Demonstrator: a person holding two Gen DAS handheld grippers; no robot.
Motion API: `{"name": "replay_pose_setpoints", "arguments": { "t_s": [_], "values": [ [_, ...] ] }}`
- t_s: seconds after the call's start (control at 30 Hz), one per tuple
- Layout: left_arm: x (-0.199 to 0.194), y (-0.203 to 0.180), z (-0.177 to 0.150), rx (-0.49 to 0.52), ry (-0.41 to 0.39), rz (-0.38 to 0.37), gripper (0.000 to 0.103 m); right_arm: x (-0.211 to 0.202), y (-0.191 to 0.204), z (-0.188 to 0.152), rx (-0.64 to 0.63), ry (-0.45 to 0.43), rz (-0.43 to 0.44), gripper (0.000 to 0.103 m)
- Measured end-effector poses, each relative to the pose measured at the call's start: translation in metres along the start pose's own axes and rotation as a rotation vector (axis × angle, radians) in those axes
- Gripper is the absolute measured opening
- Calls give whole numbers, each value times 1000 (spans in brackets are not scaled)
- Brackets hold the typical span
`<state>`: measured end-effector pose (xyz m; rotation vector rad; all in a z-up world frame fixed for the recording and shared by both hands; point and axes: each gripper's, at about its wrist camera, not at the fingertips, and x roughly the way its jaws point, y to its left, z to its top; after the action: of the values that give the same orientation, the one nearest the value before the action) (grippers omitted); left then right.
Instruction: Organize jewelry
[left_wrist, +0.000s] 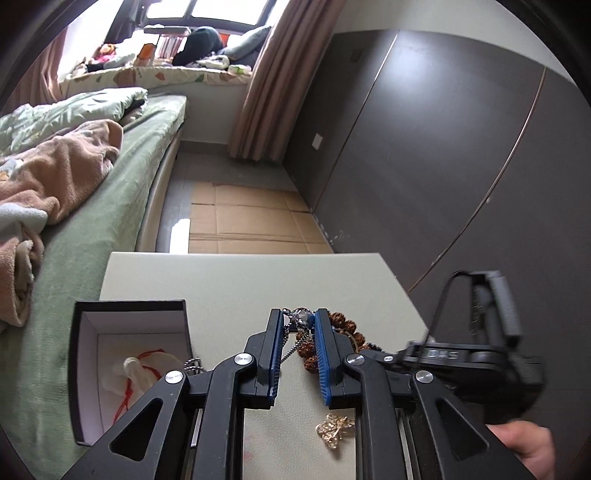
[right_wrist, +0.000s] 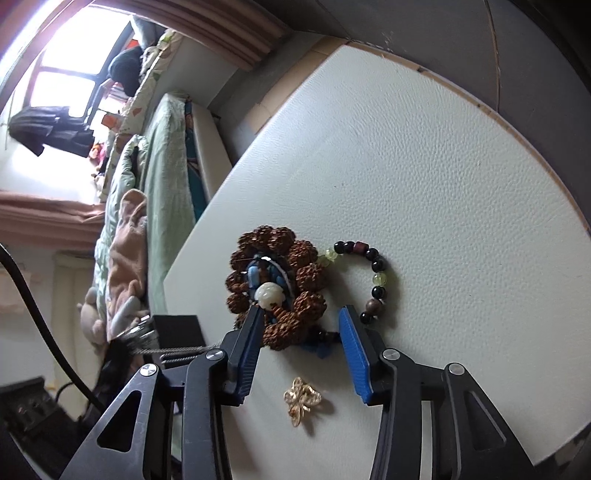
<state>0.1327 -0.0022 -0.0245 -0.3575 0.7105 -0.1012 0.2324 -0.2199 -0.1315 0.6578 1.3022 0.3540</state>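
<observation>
Left-wrist view: your left gripper (left_wrist: 298, 325) clenches a pendant (left_wrist: 302, 316) — chain dangling — near the box (left_wrist: 129, 308) (one red-corded piece inside). Your right gripper (right_wrist: 299, 314) gapes over the bracelets (right_wrist: 275, 280); brooch (right_wrist: 302, 399) left too.

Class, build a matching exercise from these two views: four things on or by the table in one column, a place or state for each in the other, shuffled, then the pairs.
1 left gripper
2 right gripper
3 gold brooch
4 red cord

A lies inside the open box
B open over the brown bead bracelet
C closed on the pendant necklace
D lies loose on the table

Pairs: 1-C, 2-B, 3-D, 4-A
</observation>
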Motion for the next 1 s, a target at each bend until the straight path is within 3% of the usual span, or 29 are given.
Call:
{"name": "replay_pose_setpoints", "arguments": {
  "t_s": [0.13,0.17,0.23,0.27,0.63,1.0],
  "values": [
    [-17,6,4,-24,-27,-41,18,9,-4,3,21,12,10,41],
    [-21,6,5,-28,-34,-48,18,9,-4,5,22,7,9,32],
    [-29,9,6,-33,-52,-53,18,8,-4,4,17,-1,21,29],
    [-34,10,8,-36,-66,-52,18,5,-4,2,13,-17,19,20],
    [-93,25,33,-88,-226,-52,18,-44,38,-12,-171,-179,121,20],
    [-144,24,67,-88,-345,-12,18,-54,86,-23,-300,-240,248,20]
  ]
}}
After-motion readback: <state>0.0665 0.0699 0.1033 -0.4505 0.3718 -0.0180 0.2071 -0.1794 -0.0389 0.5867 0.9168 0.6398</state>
